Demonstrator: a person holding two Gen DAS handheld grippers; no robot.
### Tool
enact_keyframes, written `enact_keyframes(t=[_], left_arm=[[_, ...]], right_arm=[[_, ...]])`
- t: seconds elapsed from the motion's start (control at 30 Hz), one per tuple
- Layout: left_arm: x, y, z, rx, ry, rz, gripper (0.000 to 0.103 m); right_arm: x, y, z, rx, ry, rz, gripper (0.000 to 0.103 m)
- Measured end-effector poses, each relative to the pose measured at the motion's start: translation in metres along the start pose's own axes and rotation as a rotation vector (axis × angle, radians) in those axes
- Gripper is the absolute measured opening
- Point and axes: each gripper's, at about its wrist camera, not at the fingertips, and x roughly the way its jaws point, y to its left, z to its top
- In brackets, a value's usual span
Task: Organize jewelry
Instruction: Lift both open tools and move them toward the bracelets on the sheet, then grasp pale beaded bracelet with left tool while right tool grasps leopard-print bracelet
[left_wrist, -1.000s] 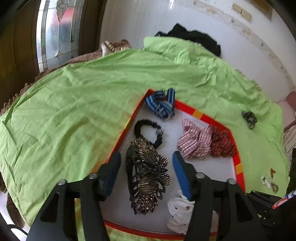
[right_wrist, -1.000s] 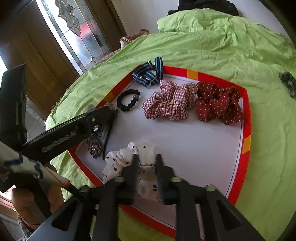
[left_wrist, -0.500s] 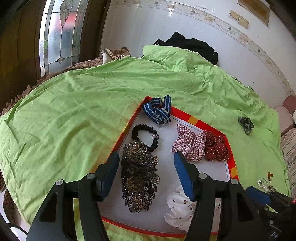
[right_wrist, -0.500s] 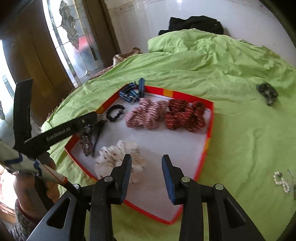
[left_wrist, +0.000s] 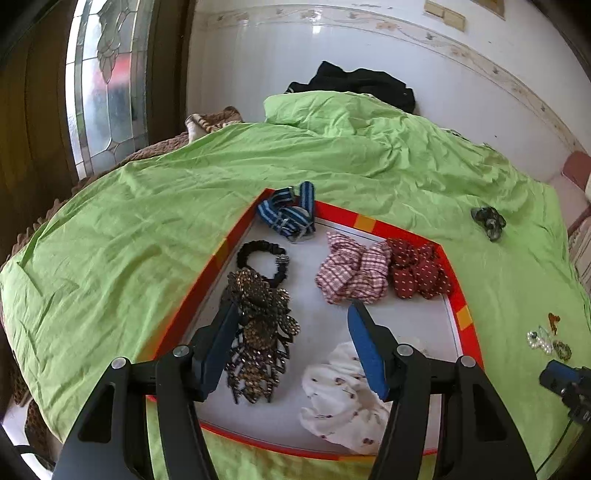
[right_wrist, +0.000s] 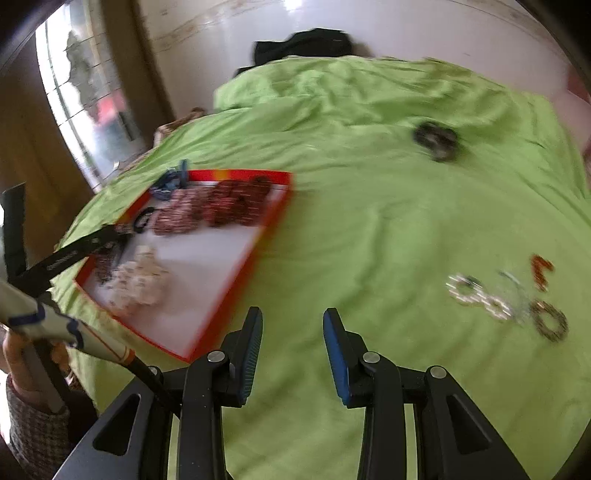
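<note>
A red-rimmed white tray (left_wrist: 373, 223) lies on the green bedsheet. It holds a beaded hair clip (left_wrist: 260, 332), a black hair tie (left_wrist: 262, 254), a blue striped band (left_wrist: 290, 214), a checked scrunchie (left_wrist: 352, 273), a red dotted scrunchie (left_wrist: 417, 273) and a white scrunchie (left_wrist: 341, 398). My left gripper (left_wrist: 291, 314) is open above the tray, empty. My right gripper (right_wrist: 291, 317) is open and empty over bare sheet right of the tray (right_wrist: 273, 229). Small beaded jewelry pieces (right_wrist: 502, 295) lie to its right, also in the left wrist view (left_wrist: 546, 338).
A dark scrunchie (right_wrist: 436, 140) lies farther back on the sheet, also in the left wrist view (left_wrist: 489, 219). Black clothing (left_wrist: 354, 83) sits by the white wall. A stained-glass door (left_wrist: 99, 92) is at the left. The bed edge drops off at the left.
My right gripper let go of the white scrunchie in the tray, opened, and swung right over the sheet toward the small jewelry. My left gripper rose and drew back a little.
</note>
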Motion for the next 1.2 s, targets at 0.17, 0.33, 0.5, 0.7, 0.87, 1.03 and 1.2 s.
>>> enact_keyframes(t=[0.17, 0.33, 0.5, 0.7, 0.87, 1.03, 1.2], left_arm=[[-0.012, -0.022, -0.007, 0.036, -0.039, -0.015, 0.061], [-0.031, -0.056, -0.019, 0.106, -0.108, -0.045, 0.061], [-0.043, -0.094, -0.04, 0.195, -0.09, -0.092, 0.061], [-0.061, -0.141, -0.061, 0.306, -0.027, -0.208, 0.061], [-0.058, -0.183, -0.062, 0.341, 0.068, -0.308, 0.062], [-0.038, -0.229, -0.057, 0.337, 0.187, -0.38, 0.062], [-0.014, -0.279, -0.054, 0.364, 0.233, -0.399, 0.062]], right_arm=[[-0.021, -0.056, -0.017, 0.104, -0.014, -0.067, 0.037], [-0.048, -0.109, -0.034, 0.203, -0.039, -0.137, 0.037], [-0.074, -0.156, -0.049, 0.284, -0.071, -0.206, 0.038], [-0.095, -0.211, -0.065, 0.386, -0.106, -0.269, 0.042], [-0.091, -0.247, -0.063, 0.464, -0.123, -0.257, 0.042], [-0.073, -0.265, -0.047, 0.457, -0.124, -0.245, 0.042], [-0.053, -0.269, -0.04, 0.419, -0.121, -0.195, 0.042]])
